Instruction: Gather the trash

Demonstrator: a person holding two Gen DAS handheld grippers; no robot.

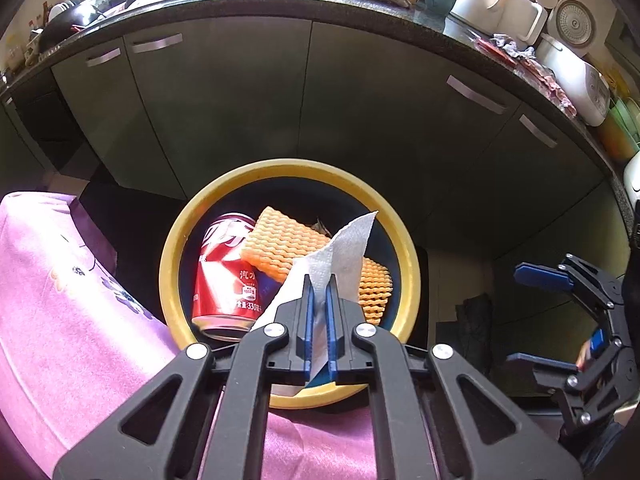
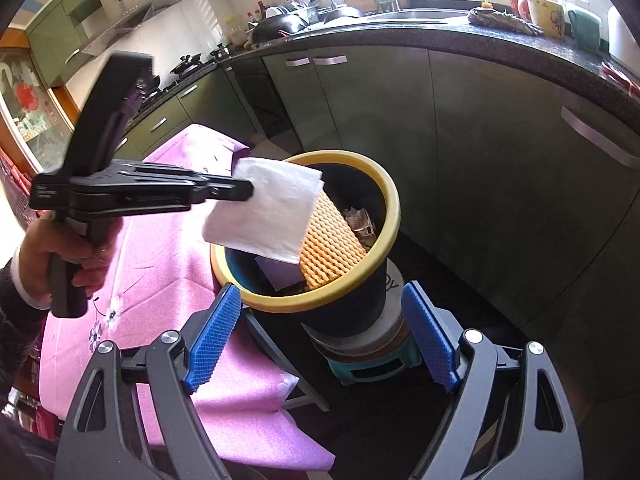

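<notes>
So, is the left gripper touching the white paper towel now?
Touching. In the left wrist view, the left gripper has its blue pads closed on the white paper towel.

on the red drink can [image 1: 224, 276], lying in the yellow-rimmed bin [image 1: 408, 256], the characters "汽水" and the figure "330" are printed in white; the large white script above them cannot be read. no other text is legible.
</notes>
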